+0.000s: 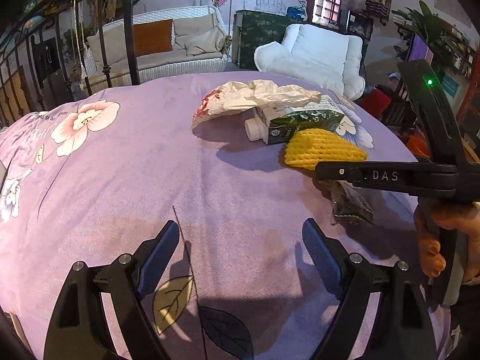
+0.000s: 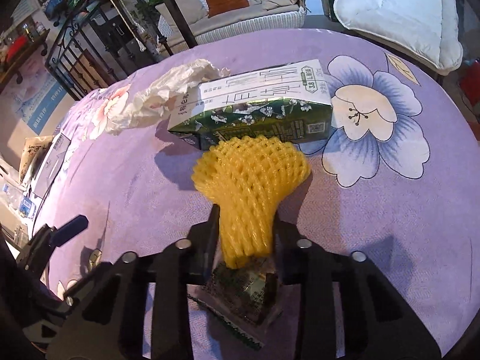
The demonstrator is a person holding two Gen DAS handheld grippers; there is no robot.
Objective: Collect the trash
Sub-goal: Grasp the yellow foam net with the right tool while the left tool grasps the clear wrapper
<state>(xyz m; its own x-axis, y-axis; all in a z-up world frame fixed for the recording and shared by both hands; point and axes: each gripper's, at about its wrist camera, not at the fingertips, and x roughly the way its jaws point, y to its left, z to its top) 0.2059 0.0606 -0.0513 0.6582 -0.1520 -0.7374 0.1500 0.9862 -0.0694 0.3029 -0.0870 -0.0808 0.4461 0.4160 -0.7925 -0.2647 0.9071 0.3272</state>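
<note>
Right wrist: yellow foam net [image 2: 250, 180] flares forward from right tool [image 2: 246, 234].

Left tool [image 1: 237, 255] spread wide, unloaded; right tool [image 2: 244, 234] clamped, hand-held.

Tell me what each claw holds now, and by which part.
The right claw grips the yellow foam net by its narrow end. The left claw is open and holds nothing.
</note>
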